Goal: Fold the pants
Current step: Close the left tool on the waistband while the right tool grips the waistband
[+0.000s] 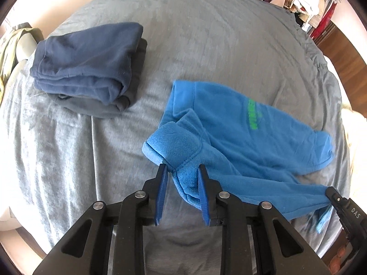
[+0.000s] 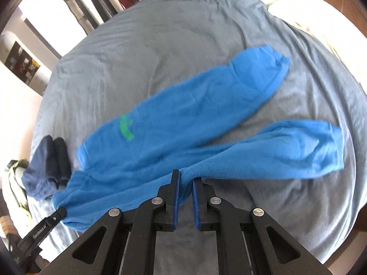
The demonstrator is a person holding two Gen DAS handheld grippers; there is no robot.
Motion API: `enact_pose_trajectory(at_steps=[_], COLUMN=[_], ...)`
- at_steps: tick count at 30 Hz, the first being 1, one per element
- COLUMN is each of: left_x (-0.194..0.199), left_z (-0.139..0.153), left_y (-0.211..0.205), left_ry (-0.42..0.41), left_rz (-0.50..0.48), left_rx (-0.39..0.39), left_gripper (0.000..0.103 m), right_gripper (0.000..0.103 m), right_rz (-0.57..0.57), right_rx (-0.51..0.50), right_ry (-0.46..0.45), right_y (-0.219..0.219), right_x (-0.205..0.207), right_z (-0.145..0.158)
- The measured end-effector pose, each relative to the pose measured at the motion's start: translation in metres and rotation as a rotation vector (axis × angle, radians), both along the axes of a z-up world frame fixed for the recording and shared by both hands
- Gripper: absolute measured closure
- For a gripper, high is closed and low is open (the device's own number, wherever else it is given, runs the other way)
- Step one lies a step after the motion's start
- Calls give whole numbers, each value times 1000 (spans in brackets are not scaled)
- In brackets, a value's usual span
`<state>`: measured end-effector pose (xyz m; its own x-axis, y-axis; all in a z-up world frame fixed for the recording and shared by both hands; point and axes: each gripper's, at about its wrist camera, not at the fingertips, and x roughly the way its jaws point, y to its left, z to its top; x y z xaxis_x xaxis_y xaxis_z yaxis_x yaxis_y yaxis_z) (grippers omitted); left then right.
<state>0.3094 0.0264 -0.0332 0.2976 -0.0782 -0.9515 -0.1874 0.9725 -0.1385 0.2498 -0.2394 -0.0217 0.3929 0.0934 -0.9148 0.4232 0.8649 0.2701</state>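
Pants are bright blue fleece with a green print, and both claws have them by the waist end. Left claw pinches a bunched waistband corner; the pads aren't fully together, a thick wad of fleece fills the gap. Right claw is pressed nearly flat on a thinner fold of the same edge. Waist end hangs off the bed; legs trail out across the bedding, splayed apart in a V, cuffs well apart.

Risks, as I judge them:
- Left grip is on a rolled lump near the fingertips, so fleece could slip out under the trailing weight.
- Right grip looks like it holds a small fold only; it may peel off or catch one layer, which would leave the waistband twisted.
- Legs aren't aligned. A fold made now likely lands crooked with one leg sticking out.
- Dragging could rumple the soft cover and snag a cuff.

Surface is a bed with a grey plush blanket, wrinkled and giving. A folded navy stack sits well clear of the pants. Room edge is cluttered: hanging clothes, dark poles, pale wall.
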Motion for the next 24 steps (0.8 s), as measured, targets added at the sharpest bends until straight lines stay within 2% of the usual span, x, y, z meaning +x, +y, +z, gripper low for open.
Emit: enact_pose_trajectory(at_steps=[6,11,19,24], left_x=[35,66,115,134], left_z=[5,-5,-36,-49], left_y=[-8,-17,-23,-28], left_ry=[-14,-11,9,-4], left_rz=[4,2,20,-12], left_rx=[-7,-14,-29,-24], left_gripper=[77,77,77,72], right_gripper=[93,93,93,93], right_rz=[-6,-20,-7,-1], right_rx=[6,11,3,5], right_ry=[-43,-59,-52,-26], right_y=[-9,-20,-25,-28], right_x=[33,66,127,157], right_z=[8,-1,-37,-64])
